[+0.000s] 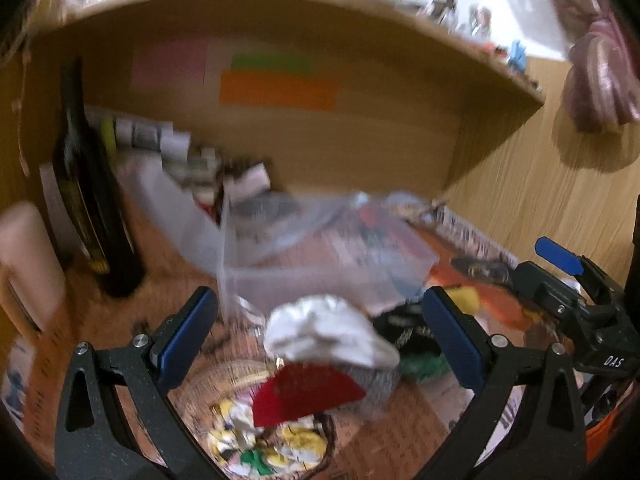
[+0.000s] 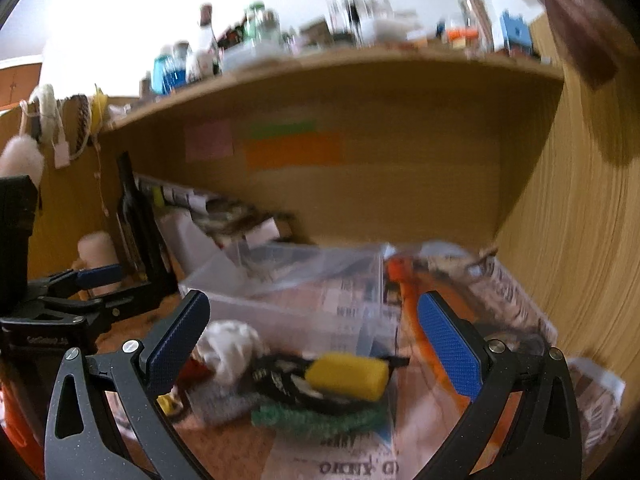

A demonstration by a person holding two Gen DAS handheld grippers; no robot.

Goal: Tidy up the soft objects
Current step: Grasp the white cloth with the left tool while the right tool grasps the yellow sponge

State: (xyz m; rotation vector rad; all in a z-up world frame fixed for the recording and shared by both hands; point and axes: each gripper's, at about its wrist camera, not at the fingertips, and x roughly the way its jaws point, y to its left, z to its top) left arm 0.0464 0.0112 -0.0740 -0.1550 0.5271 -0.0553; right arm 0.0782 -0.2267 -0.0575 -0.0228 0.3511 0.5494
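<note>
A pile of soft things lies on the desk in front of a clear plastic box (image 1: 304, 268). In the left wrist view, a white cloth (image 1: 324, 330) lies over a red piece (image 1: 308, 394) and a grey knit piece (image 1: 376, 384), between the fingers of my open, empty left gripper (image 1: 320, 344). In the right wrist view, a yellow sponge (image 2: 348, 370) rests on a black fabric (image 2: 288, 380) and a green knit cloth (image 2: 320, 418), with the white cloth (image 2: 230, 346) to their left. My right gripper (image 2: 312, 352) is open and empty above the sponge.
A woven basket (image 1: 256, 432) holding yellow and green patterned cloth sits low in the left wrist view. A dark bottle (image 1: 90, 200) stands at the left under the wooden shelf (image 2: 360, 80). Newspaper (image 2: 440, 320) covers the desk at the right. The box (image 2: 296, 292) stands open behind the pile.
</note>
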